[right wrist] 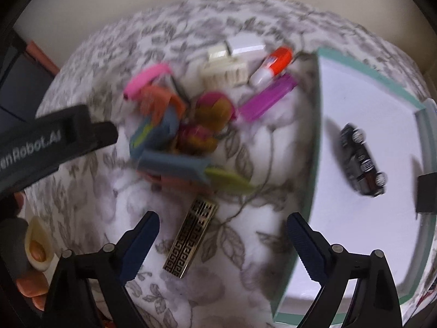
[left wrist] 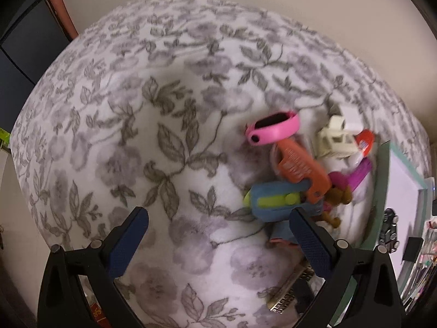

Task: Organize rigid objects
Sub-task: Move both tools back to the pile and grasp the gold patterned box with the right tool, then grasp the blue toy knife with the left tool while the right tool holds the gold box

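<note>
A pile of small toys lies on the flowered cloth point(left wrist: 136, 150): a pink band point(left wrist: 273, 131), an orange comb point(left wrist: 300, 169), a blue and green piece point(left wrist: 273, 202), a cream toy van point(left wrist: 338, 139), a glue stick point(left wrist: 364, 143) and a purple lighter point(left wrist: 360, 172). My left gripper point(left wrist: 218, 214) is open just left of the pile, with only cloth between its fingers. My right gripper point(right wrist: 222, 218) is open above a black and gold patterned bar point(right wrist: 191, 235), which lies between its fingers untouched. The pile point(right wrist: 174, 136) sits beyond it.
A white tray with a teal rim point(right wrist: 314, 136) lies right of the pile and holds a black toy car point(right wrist: 362, 161) and a black block point(right wrist: 427, 194). The left gripper's body point(right wrist: 54, 142) reaches in from the left. A person's hand point(right wrist: 32, 281) shows at the lower left.
</note>
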